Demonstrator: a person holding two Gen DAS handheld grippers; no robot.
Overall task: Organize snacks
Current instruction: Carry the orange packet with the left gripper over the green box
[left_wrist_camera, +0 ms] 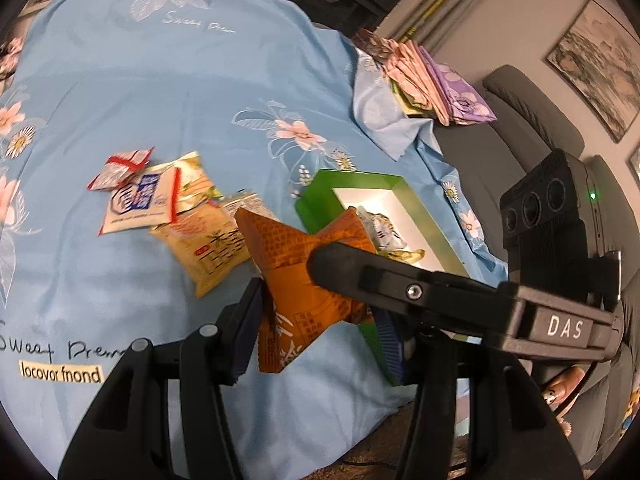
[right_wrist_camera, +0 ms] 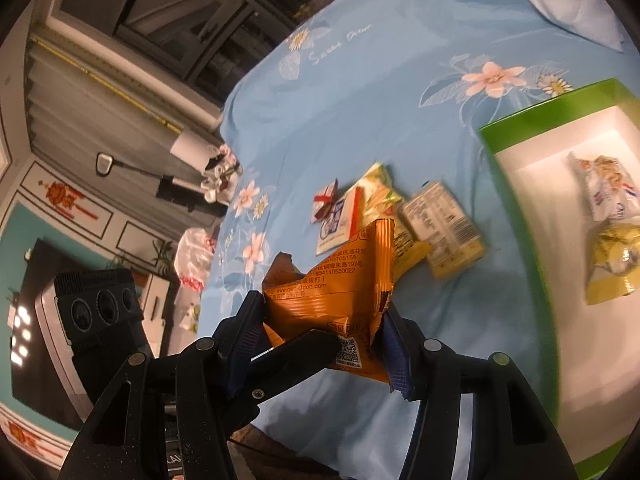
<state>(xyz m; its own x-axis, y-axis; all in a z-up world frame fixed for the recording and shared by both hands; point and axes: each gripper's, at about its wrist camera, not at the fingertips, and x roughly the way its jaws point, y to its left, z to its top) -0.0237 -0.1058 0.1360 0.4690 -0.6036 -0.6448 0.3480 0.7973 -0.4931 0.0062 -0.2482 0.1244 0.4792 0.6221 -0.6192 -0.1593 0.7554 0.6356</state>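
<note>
Left wrist view: both my claws, left claw (left_wrist_camera: 316, 320) and right claw (right_wrist_camera: 320, 344), grip one orange snack packet (left_wrist_camera: 296, 276) above the blue sheet (left_wrist_camera: 160, 92), loose packets (left_wrist_camera: 168, 204) beside the green box (left_wrist_camera: 360, 184).

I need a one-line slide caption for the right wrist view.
Both grippers, right gripper foremost, hold an orange snack packet above the blue floral cloth, beside the green box.

The right gripper (right_wrist_camera: 324, 340) clamps an orange snack packet (right_wrist_camera: 336, 292) above the blue floral cloth (right_wrist_camera: 360, 100). A finger of the other gripper (right_wrist_camera: 296, 354) crosses in front of the packet. Beyond the packet lie loose snack packets (right_wrist_camera: 400, 216). Right of it, the green box (right_wrist_camera: 520, 120) holds two snacks (right_wrist_camera: 608, 232).
</note>
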